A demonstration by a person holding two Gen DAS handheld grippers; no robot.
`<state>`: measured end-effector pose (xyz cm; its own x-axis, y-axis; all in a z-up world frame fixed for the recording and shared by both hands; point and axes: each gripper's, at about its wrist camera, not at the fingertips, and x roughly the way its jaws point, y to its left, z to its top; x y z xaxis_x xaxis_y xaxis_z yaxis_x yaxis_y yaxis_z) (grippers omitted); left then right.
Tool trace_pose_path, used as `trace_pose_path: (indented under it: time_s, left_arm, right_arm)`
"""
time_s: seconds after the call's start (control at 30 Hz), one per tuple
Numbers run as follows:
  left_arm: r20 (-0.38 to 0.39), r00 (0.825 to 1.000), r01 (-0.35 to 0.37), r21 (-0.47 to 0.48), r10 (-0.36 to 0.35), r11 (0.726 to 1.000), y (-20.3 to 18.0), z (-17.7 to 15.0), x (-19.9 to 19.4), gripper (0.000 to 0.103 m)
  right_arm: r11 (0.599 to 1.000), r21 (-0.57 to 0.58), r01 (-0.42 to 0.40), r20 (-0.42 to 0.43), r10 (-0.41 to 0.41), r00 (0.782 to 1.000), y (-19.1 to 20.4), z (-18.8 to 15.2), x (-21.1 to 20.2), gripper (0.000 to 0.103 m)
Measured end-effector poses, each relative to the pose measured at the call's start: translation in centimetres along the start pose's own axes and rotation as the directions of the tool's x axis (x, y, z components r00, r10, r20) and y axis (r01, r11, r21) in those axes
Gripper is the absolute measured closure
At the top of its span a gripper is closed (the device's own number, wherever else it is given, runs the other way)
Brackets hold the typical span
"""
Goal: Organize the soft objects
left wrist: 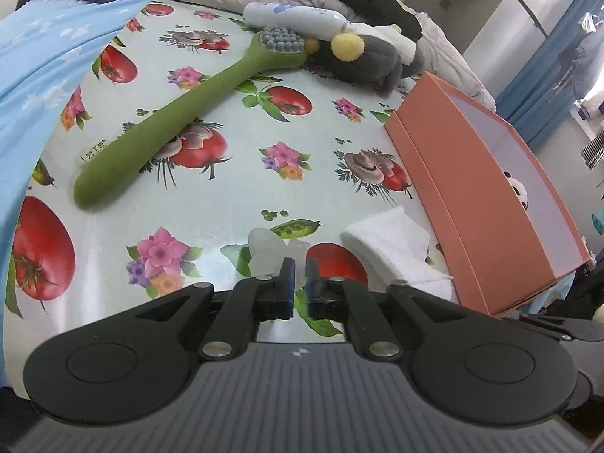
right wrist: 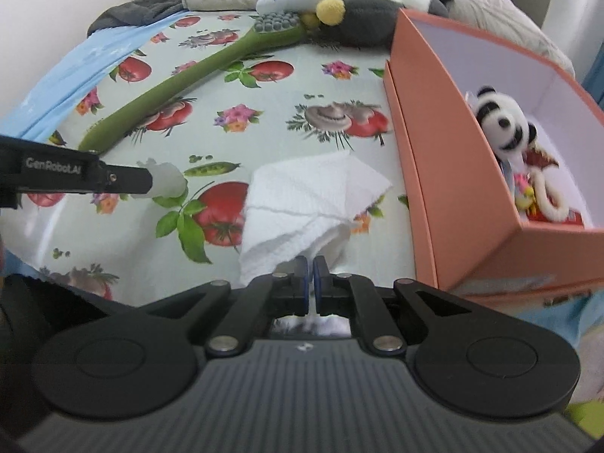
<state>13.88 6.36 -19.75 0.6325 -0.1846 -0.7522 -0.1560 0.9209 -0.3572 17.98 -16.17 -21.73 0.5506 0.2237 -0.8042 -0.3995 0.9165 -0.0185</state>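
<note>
**A:** Start nearest. What is each gripper doing?

**B:** The left gripper [left wrist: 298, 268] has its jaws slightly parted, with a translucent soft piece [left wrist: 266, 245] at its tips. From the right wrist view the piece [right wrist: 166, 181] sits right at the end of the left fingers, but I cannot tell whether the pads are pressing on it. The right gripper [right wrist: 310, 266] is nearly clenched, only a sliver between the pads, with nothing in them. Its tips hang just over the near edge of the white cloth [right wrist: 302, 204].

**A:** So which step is this?

**B:** I judge it a pickup stage: the cloth lies crumpled on the tablecloth [right wrist: 264, 143], just beside the orange box [right wrist: 434, 173], and is not yet put away.

**A:** What is already in the box?

**B:** A panda plush [right wrist: 502, 120] and a red-and-white soft toy [right wrist: 547, 200].

**A:** And farther off?

**B:** The green massage stick [left wrist: 181, 113] lies diagonally, its head touching a grey plush [left wrist: 362, 60] at the far edge.

**A:** Next move?

**B:** Probably the right jaws must spread, drop onto a cloth fold, pinch, then carry it rightwards over the box wall.
</note>
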Motion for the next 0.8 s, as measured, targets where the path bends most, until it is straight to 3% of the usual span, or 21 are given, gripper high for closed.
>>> trace_pose_path:
  time_s: [0.03,0.07,0.1,0.13,0.17,0.4,0.43,0.5,0.53,0.8]
  left_arm:
    - [-0.002,1.000,0.002,0.006,-0.002,1.000,-0.1,0.1,0.0,0.078]
    - [0.000,1.000,-0.001,0.013,0.001,1.000,-0.2,0.1,0.0,0.064]
    - [0.004,1.000,-0.006,0.021,0.006,1.000,-0.3,0.1,-0.1,0.056]
    - [0.005,1.000,-0.011,0.029,0.011,1.000,-0.4,0.1,-0.1,0.056]
    - [0.002,1.000,-0.014,0.034,0.014,0.999,-0.4,0.2,-0.1,0.055]
    - [-0.022,0.999,-0.034,0.055,0.035,0.998,-0.6,0.5,0.5,0.054]
    - [-0.024,0.999,-0.040,0.059,0.041,0.997,-0.6,0.5,0.5,0.052]
    - [-0.027,0.998,-0.054,0.062,0.056,0.997,-0.6,0.6,0.6,0.037]
    - [-0.027,0.998,-0.057,0.064,0.059,0.996,-0.6,0.6,0.6,0.036]
    - [-0.037,0.996,-0.075,0.077,0.078,0.994,-0.3,0.4,0.2,0.031]
  right_arm:
    - [1.000,0.013,-0.005,-0.005,0.005,1.000,-0.2,-0.1,-0.2,0.091]
    - [1.000,0.020,-0.008,-0.006,0.008,1.000,-0.3,-0.2,-0.5,0.085]
    - [1.000,0.023,-0.009,-0.006,0.009,1.000,-0.4,-0.2,-0.7,0.067]
    - [0.999,0.029,-0.013,-0.003,0.014,1.000,-0.4,-0.2,-0.9,0.052]
    - [0.999,0.036,-0.017,0.003,0.017,1.000,-0.5,-0.3,-1.1,0.048]
    - [0.997,0.058,-0.054,0.037,0.052,0.998,-0.7,0.2,-1.3,0.046]
    - [0.997,0.055,-0.060,0.037,0.058,0.998,-0.6,0.3,-1.2,0.040]
    - [0.996,0.054,-0.076,0.036,0.074,0.997,-0.6,0.5,-1.2,0.030]
    - [0.994,0.057,-0.089,0.042,0.086,0.995,-0.6,0.6,-1.3,0.025]
    - [0.989,0.034,-0.145,0.101,0.141,0.985,0.0,1.8,-1.0,0.025]
